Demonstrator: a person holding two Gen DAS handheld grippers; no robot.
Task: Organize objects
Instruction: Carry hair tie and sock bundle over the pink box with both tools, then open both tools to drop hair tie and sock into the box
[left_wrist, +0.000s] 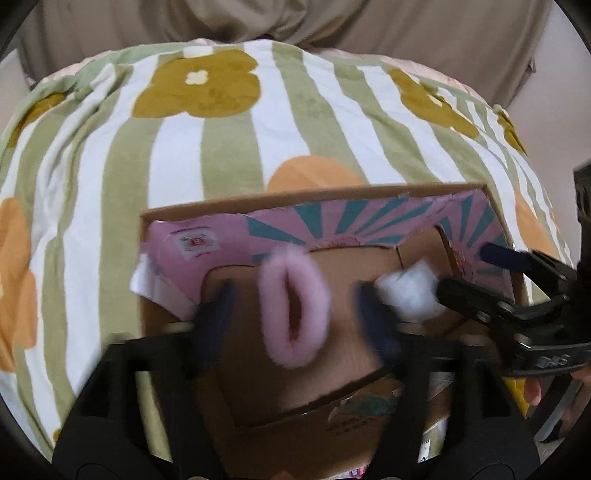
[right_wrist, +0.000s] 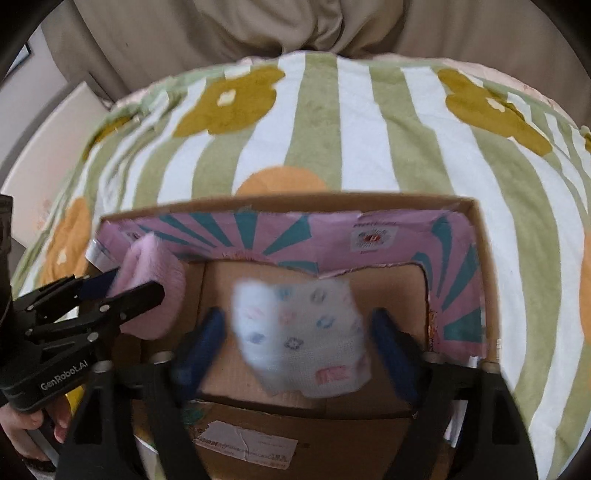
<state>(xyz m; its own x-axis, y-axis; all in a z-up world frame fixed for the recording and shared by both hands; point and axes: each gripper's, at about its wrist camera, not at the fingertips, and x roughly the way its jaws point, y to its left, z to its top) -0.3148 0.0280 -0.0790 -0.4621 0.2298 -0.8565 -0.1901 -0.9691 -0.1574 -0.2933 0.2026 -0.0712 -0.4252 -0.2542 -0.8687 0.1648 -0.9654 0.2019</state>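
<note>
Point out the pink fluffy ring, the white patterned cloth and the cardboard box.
pink fluffy ring (left_wrist: 293, 306): left wrist view, on its furry right-hand band.
white patterned cloth (right_wrist: 301, 336): right wrist view, on the middle of the fabric.
cardboard box (right_wrist: 480, 258): right wrist view, on its right wall's brown rim.

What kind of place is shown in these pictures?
Probably a home, perhaps a bedroom: a soft striped flower blanket covers the surface, beige curtains hang behind it, and a cardboard box lies on the blanket.
</note>
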